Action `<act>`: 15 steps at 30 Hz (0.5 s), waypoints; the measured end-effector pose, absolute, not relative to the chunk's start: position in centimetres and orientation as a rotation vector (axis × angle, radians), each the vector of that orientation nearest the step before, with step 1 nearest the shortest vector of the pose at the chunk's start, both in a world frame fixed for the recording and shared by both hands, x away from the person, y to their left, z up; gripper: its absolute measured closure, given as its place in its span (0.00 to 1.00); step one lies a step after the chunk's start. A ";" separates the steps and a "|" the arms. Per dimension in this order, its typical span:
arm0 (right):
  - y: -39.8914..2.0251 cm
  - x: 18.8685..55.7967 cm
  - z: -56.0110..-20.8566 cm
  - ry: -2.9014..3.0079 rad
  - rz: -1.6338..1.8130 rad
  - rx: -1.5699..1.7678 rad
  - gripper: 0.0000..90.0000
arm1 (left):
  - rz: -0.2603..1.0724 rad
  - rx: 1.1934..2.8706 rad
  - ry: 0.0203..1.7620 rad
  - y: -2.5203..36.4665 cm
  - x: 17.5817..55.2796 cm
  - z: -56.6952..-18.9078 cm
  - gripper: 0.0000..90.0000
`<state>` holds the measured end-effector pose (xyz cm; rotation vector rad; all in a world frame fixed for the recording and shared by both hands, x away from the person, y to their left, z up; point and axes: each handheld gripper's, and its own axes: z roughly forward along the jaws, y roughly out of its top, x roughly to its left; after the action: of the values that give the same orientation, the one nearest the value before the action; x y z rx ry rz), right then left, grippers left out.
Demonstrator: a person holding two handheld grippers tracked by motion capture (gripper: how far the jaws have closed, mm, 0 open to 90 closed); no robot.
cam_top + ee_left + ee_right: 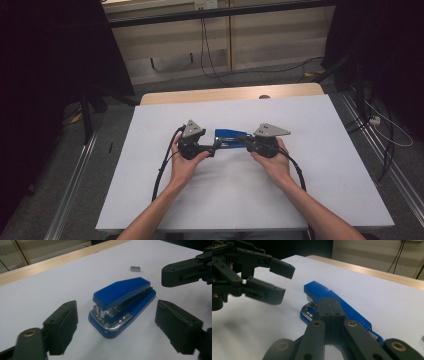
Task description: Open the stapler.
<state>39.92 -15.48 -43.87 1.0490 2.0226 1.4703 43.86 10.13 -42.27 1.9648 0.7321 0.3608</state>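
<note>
Stapler (122, 306) count first: we see one, blue, lying flat on the white table (320, 190), plus one small grey staple block (135, 269) lying beyond it on the same surface, well apart. Two grippers are in our hands. Our left gripper (116, 325) stands with its jaws apart — the stapler's chrome front end lies just ahead of the gap, touching neither pad. Our right gripper (332, 312) has its jaws pressed fully together, with nothing between them, poised over the stapler's rear end. From above, the stapler lies between the two grippers.
</note>
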 end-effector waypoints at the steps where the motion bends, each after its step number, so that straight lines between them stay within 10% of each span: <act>1: -15.4 39.9 -43.9 2.031 1.472 1.041 1.00 | 0.362 1.949 0.737 10.2 43.8 -42.1 0.32; 15: -14.7 39.7 -44.0 2.084 1.466 1.016 1.00 | 0.364 1.974 0.719 10.8 43.9 -42.2 0.81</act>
<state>39.71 -14.66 -43.99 1.0164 2.0844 1.4661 43.90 10.76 -42.15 1.9736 0.7191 0.3640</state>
